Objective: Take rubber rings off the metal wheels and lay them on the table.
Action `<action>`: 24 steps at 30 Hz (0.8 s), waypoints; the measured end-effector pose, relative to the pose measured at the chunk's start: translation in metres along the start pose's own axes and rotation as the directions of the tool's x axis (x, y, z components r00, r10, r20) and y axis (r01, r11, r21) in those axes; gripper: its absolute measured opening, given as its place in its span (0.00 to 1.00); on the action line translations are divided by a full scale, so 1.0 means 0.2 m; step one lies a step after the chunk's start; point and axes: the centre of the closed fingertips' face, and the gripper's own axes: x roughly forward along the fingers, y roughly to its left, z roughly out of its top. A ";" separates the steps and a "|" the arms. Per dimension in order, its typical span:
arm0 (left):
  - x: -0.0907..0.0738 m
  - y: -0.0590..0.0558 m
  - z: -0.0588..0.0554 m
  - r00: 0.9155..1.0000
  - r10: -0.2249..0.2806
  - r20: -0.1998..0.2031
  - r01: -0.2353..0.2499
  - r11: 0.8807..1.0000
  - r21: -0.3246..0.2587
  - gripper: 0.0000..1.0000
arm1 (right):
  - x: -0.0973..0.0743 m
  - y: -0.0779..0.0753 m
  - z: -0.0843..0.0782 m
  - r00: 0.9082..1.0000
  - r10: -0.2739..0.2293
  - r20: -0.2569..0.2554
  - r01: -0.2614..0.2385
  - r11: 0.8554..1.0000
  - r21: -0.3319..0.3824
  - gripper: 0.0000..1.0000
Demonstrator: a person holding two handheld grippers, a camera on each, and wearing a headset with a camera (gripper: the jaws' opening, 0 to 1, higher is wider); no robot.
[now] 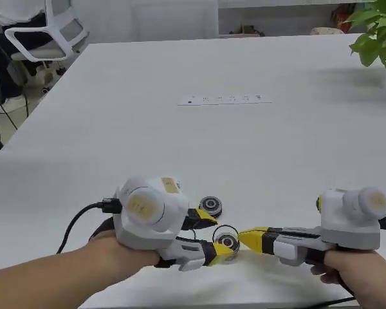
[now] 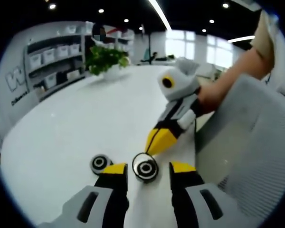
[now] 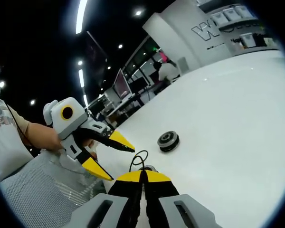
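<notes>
The thin rubber ring (image 3: 137, 153) looks soft and stretchy — right gripper (image 3: 142, 175) closed on its edge, left gripper (image 2: 147, 168) wide around the stiff little wheel (image 2: 146, 171).

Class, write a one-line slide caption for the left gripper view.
Open left gripper straddles a metal wheel while the right gripper pinches its rubber ring; a second wheel lies beside.

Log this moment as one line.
left gripper: open around near wheel | right gripper: shut on rubber ring | ring: partly off | far wheel: alone on table
</notes>
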 end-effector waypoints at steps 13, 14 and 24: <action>-0.18 0.05 0.06 0.998 0.042 0.054 -0.040 0.999 -0.035 0.50 | 0.00 0.06 0.09 1.000 0.015 0.014 -0.014 1.000 -0.027 0.00; -0.20 0.05 0.06 0.997 0.045 0.056 -0.043 0.998 -0.035 0.51 | 0.00 0.07 0.10 1.000 0.017 0.016 -0.017 0.999 -0.029 0.00; -0.33 0.13 0.07 0.993 0.089 0.083 -0.085 0.995 -0.051 0.60 | 0.04 0.09 0.19 0.999 0.040 -0.001 -0.040 0.997 -0.066 0.00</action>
